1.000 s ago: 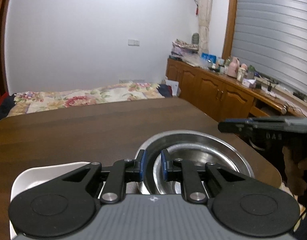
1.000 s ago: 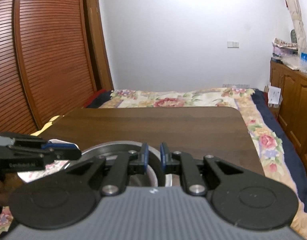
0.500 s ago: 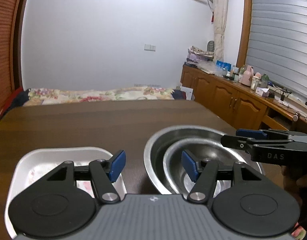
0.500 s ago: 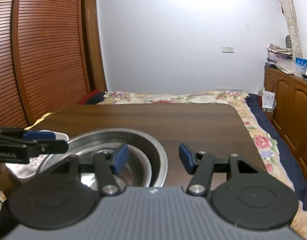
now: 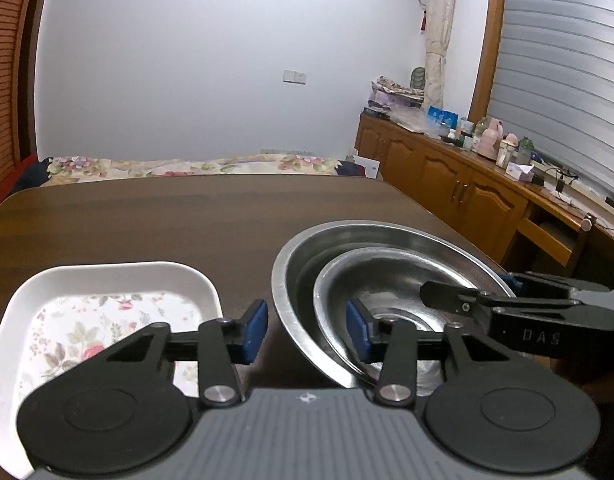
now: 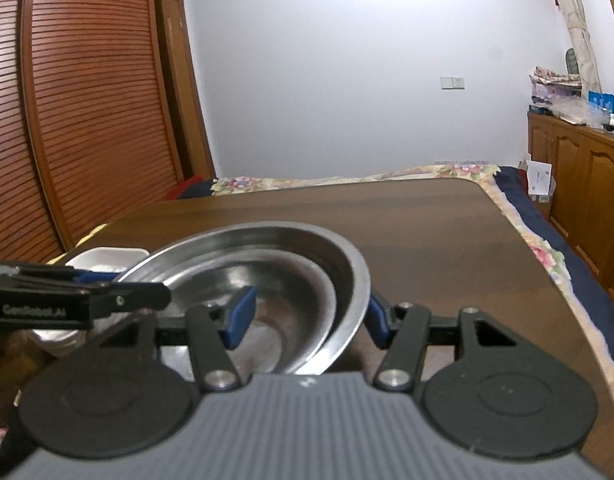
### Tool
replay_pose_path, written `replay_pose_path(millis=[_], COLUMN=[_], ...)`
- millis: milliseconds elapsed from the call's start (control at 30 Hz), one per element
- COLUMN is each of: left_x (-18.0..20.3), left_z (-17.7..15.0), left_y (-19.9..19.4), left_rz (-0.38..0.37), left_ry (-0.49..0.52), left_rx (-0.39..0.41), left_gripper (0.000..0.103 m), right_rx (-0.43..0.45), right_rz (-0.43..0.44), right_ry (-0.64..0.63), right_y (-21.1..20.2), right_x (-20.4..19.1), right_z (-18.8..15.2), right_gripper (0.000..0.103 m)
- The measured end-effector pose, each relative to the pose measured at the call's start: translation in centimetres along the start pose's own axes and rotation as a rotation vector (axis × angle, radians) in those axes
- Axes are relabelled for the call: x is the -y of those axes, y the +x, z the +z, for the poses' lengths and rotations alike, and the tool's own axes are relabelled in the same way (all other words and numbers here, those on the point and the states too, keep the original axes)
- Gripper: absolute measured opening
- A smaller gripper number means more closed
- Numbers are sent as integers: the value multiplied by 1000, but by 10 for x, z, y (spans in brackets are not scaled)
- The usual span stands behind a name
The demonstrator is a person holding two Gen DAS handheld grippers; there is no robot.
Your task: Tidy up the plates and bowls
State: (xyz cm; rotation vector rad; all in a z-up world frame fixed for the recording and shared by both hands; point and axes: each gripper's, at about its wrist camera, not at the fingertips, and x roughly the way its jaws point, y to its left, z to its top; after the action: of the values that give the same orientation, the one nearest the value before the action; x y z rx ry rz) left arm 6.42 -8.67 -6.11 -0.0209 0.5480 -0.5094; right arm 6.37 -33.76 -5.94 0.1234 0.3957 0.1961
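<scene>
A small steel bowl (image 5: 383,280) sits nested inside a large steel bowl (image 5: 307,256) on the dark wooden table (image 5: 187,216). A white square plate with a floral print (image 5: 107,304) lies to the left of the bowls. My left gripper (image 5: 307,332) is open, its jaws straddling the large bowl's left rim. My right gripper (image 6: 307,316) is open, its jaws straddling the large bowl's (image 6: 347,264) right rim, the small bowl (image 6: 275,280) inside. Each gripper shows in the other's view, at the bowls' sides. The white plate (image 6: 107,258) peeks out behind the left gripper.
A bed with a floral cover (image 5: 187,166) lies beyond the table's far edge. Wooden cabinets (image 5: 447,176) with clutter on top run along the right wall. A slatted wooden wardrobe (image 6: 87,100) stands to the left.
Both grippers were shut on the bowl rims a second ago; both have opened and drawn back a little. The bowls now rest on the table.
</scene>
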Motion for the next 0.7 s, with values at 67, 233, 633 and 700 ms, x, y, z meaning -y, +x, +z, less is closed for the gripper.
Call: replay_pose_path(millis=[67,233,633,700], left_x=[2,4,5,6], left_z=[0,-2,0,1], left_y=[1,2,-2,-3], left_rz=[-2,-11,-17,-19], left_ry=[-2,7,-2,-2], left_rx=[-2,-7,-10,-7], left_gripper=[39,39,32,32], right_rx=[4,11,5,2], right_rz=[-3,-10,-39,-45], right_ry=[6,14,68,73], right_y=[0,-1,1,1], right_x=[-1,-6,1,1], right_z=[-1,-8,-7,-6], right_gripper=[58,55,33,32])
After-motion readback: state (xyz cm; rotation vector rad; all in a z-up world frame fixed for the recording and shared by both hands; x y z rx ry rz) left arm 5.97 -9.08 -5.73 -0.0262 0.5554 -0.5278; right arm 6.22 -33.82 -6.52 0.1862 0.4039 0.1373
